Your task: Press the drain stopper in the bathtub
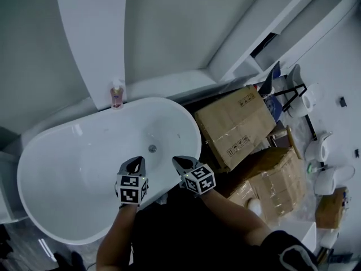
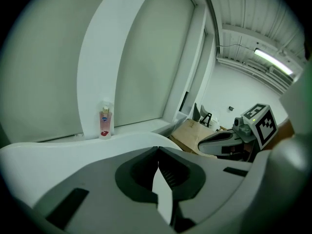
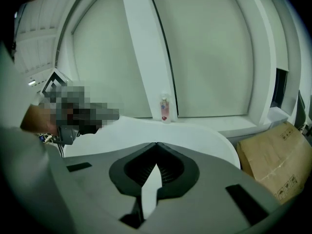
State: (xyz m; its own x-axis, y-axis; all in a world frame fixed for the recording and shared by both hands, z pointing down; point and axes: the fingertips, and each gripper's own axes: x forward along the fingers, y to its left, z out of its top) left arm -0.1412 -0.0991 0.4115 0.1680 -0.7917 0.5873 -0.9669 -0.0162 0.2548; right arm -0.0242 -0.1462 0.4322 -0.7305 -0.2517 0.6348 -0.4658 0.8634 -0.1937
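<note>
A white oval bathtub lies below me, with the small round drain stopper on its floor near the right end. My left gripper hovers over the tub's near rim, a little below and left of the stopper, its jaws shut with nothing between them. My right gripper hangs just right of it, also shut and holding nothing. In the left gripper view the left gripper points at the tub's far rim, and the right gripper shows at the side. The right gripper in its own view faces the same rim.
A pink soap bottle stands on the ledge behind the tub, also seen as the bottle and the bottle. Cardboard boxes are stacked right of the tub. White fixtures lie on the floor at the far right.
</note>
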